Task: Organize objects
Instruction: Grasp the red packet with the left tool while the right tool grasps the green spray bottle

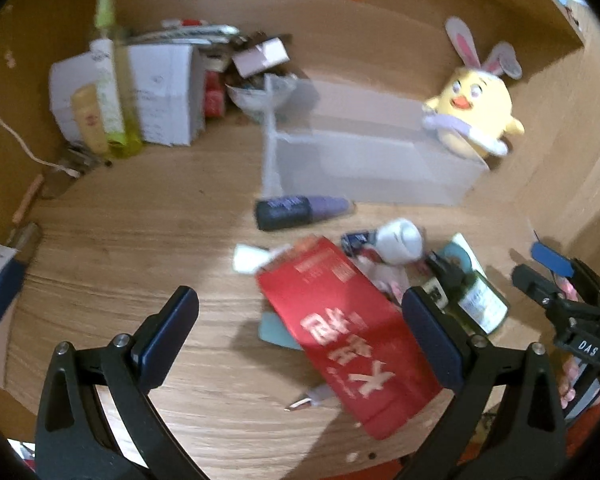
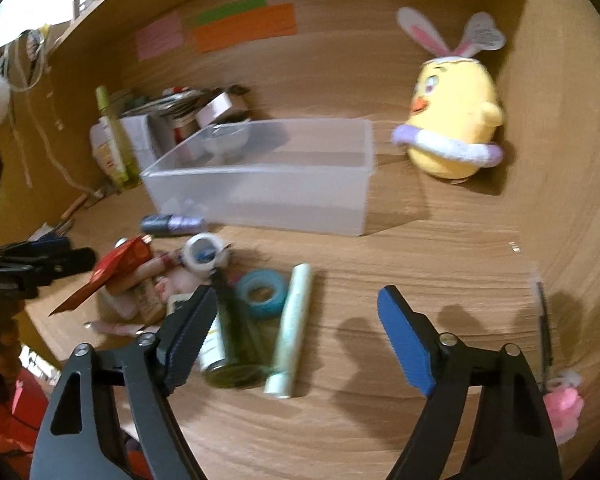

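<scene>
Left wrist view shows the left gripper [image 1: 300, 328] with jaws spread wide and holding nothing, poised over a red packet [image 1: 352, 332] that lies on top of a loose heap on the wooden surface [image 1: 120, 260]. Right wrist view shows the right gripper [image 2: 296, 332] likewise wide open and empty, just above a dark green bottle [image 2: 236, 344] and a pale green tube [image 2: 292, 328] lying side by side, with a blue tape roll [image 2: 262, 293] touching them at the far end. A clear plastic bin [image 2: 268, 176] stands behind the heap, apparently empty, with a purple bottle [image 2: 176, 224] lying on its side just in front of it and a yellow plush chick [image 2: 452, 120] off to its right.

Judging from this, the sorting has barely begun: nothing is in the bin and neither gripper has picked anything up. The step in hand looks like the approach to a first pick. Next, the right jaws need to descend astride the tube or bottle and close across its narrow width, then carry it to the bin. Motion blur softens both views, so finer details in the heap are unclear.
</scene>
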Motion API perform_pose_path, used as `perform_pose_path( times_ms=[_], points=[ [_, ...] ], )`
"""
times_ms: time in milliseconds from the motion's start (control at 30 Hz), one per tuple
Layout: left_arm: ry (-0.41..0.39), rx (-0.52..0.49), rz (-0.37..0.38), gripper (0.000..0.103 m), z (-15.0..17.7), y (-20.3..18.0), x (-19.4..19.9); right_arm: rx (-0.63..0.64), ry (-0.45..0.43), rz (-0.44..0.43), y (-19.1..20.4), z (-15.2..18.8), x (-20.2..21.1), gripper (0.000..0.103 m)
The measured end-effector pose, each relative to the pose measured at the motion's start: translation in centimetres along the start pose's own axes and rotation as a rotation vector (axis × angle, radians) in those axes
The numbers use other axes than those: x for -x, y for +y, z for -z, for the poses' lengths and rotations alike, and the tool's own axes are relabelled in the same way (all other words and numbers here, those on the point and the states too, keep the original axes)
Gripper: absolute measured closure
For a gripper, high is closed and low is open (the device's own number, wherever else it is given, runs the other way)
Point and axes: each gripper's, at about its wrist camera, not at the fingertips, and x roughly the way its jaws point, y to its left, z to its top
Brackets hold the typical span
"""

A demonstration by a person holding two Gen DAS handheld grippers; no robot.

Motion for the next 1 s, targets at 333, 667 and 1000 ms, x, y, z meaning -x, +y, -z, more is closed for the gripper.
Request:
perform_pose_path(
  times_ms=[333,667,1000],
  points=[
    [0.103,0.09,0.053,0.0,-1.6,0.8,-3.4,0.054,0.098,-0.079,2.5,1.2,-2.8,0.05],
    [0.15,0.128,0.09,0.023,-1.5,1.3,-5.2,0.08,0.139,-0.09,3.4,1.7,-4.0,0.062],
    [0.08,0.102,0.064,0.048,-1.6,1.0,-3.6,0.064,0.121,-0.093,3.3,1.5,-3.9,0.065]
  ],
)
